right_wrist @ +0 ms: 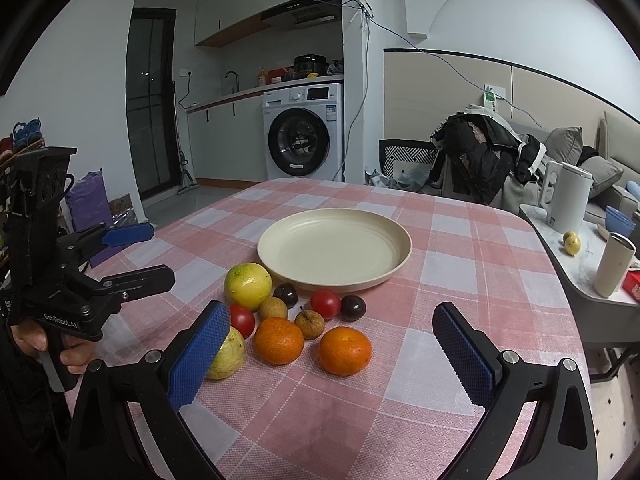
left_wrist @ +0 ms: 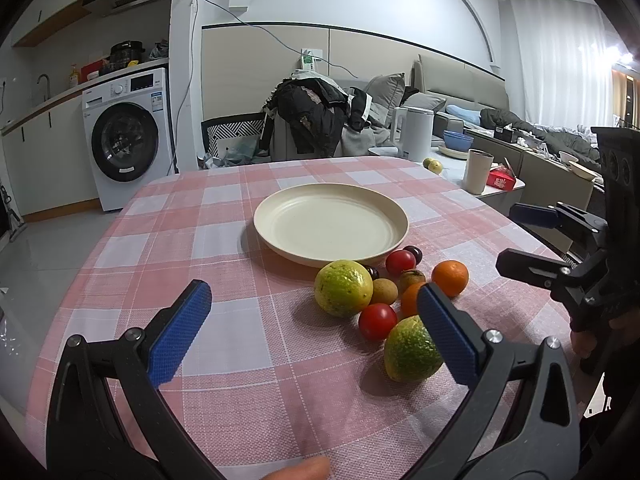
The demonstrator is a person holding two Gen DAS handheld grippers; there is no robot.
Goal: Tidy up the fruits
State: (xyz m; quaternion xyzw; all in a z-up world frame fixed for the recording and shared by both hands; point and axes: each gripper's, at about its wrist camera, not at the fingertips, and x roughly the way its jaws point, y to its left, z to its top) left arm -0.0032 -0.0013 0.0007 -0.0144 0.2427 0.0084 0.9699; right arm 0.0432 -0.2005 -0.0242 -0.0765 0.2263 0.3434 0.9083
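Two claws are held open above the tabletop (right_wrist: 460, 240), neither gripping anything. The fruits are clustered on the checked cloth just in front of the empty plate (right_wrist: 334, 249). An orange (right_wrist: 345, 350) is seen straight ahead of the right claw (right_wrist: 332, 350), between its spread pads, and this claw is judged nearer. From the left claw (left_wrist: 312, 334) the cluster lies ahead and rightward, a green-yellow fruit (left_wrist: 410, 350) beside its right pad.

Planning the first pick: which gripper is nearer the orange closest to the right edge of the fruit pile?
Right. The right gripper hovers just before that orange; the left gripper sits across the pile.
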